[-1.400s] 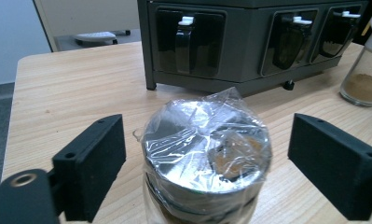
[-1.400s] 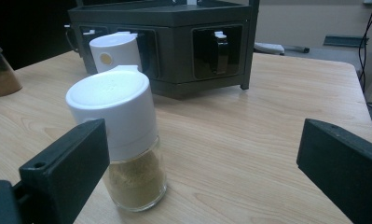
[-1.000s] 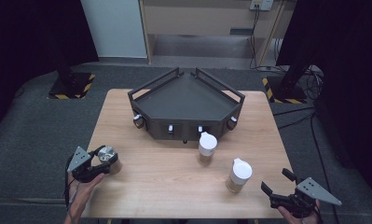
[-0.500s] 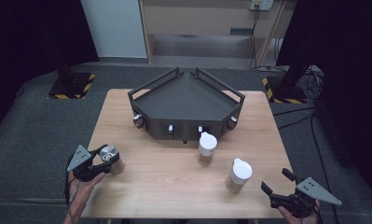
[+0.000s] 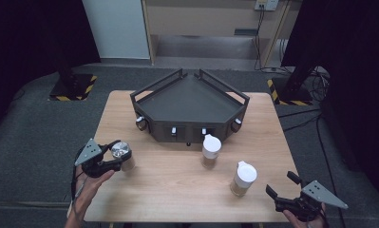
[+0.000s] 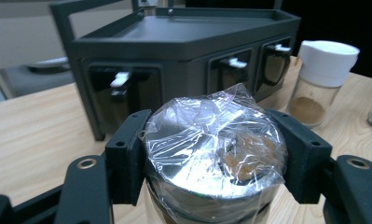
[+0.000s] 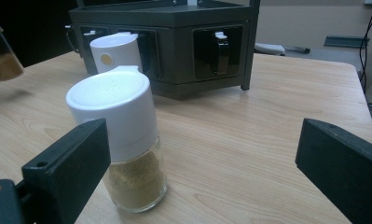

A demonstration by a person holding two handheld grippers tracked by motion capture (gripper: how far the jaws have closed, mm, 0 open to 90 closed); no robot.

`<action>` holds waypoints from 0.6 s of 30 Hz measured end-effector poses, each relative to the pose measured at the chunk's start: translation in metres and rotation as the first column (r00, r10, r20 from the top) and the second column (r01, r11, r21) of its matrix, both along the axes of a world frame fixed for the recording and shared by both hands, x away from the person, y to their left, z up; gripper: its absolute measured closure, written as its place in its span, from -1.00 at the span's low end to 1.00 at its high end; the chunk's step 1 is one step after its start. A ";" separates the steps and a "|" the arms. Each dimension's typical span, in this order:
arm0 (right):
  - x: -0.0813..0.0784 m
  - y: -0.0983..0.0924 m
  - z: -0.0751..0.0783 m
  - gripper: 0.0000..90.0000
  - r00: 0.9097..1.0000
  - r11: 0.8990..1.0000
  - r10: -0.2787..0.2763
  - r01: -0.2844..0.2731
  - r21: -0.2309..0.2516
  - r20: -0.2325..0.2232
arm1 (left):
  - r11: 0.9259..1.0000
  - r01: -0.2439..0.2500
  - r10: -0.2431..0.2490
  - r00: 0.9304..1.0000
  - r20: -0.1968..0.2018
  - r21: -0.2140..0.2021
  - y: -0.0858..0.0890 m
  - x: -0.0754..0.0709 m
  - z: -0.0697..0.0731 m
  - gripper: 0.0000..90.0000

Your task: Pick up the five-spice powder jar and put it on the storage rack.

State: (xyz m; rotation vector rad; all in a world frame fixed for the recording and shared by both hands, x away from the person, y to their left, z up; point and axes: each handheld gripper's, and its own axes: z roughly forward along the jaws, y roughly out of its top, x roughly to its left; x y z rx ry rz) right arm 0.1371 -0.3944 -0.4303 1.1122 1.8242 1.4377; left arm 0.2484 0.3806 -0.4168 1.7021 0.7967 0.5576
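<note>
From the high view, my left gripper [image 5: 117,159] sits off the near-left corner of the dark rack [image 5: 191,107], over the left edge of the table [image 5: 177,190], its jaws clamped on the foil-topped jar [image 5: 122,156], which hangs clear of the wood on the near-left side of the rack. My right gripper [image 5: 281,189] is off the rack's near-right corner, at the table's near edge, jaws spread and nothing between them. Two white-capped shakers stand in front of the rack: the one just before its front face [image 5: 210,151], the nearer one [image 5: 244,178] further toward me and to the right, close to my right gripper but apart from it. In the left gripper view, both black pads press against the jar's metal lid [image 6: 211,154] from either side, crinkled clear wrap stretched over the top, brown powder showing through; the rack [image 6: 183,60] rises right behind the jar with its small white-handled drawers facing me, and a white-capped shaker [image 6: 322,81] stands to the right of the rack's front. In the right gripper view, my jaws stand wide apart, the nearer shaker [image 7: 123,154] upright on the wood just inside the left jaw without touching it, the other shaker [image 7: 116,53] behind it against the rack [image 7: 174,46], and the lifted jar [image 7: 2,58] off the rack's left side at the picture's edge.
</note>
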 end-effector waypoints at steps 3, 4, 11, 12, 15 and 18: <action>0.000 0.000 0.000 -0.93 1.000 1.000 0.001 -0.001 0.001 0.000 | 1.000 0.022 -0.022 1.000 0.002 0.000 -0.007 0.007 0.010 -0.25; 0.000 0.000 0.000 -0.93 1.000 1.000 0.001 -0.001 0.001 0.000 | 1.000 0.022 -0.022 1.000 0.002 0.000 -0.007 0.007 0.010 -0.25; 0.000 -0.001 0.000 -0.93 1.000 1.000 0.003 -0.003 0.004 -0.001 | 0.999 0.045 -0.045 0.999 0.003 -0.017 -0.017 0.021 0.023 -0.25; 0.000 -0.001 0.000 -0.93 1.000 1.000 0.003 -0.003 0.005 -0.001 | 0.999 0.047 -0.047 0.999 0.004 -0.020 -0.019 0.023 0.025 -0.25; 0.001 -0.001 -0.001 -0.93 1.000 1.000 0.004 -0.004 0.007 -0.002 | 0.998 0.057 -0.057 0.998 0.001 -0.017 -0.025 0.029 0.033 -0.25; 0.001 -0.001 -0.001 -0.92 1.000 1.000 0.005 -0.005 0.009 -0.003 | 0.998 0.067 -0.067 0.998 0.000 -0.009 -0.031 0.035 0.042 -0.25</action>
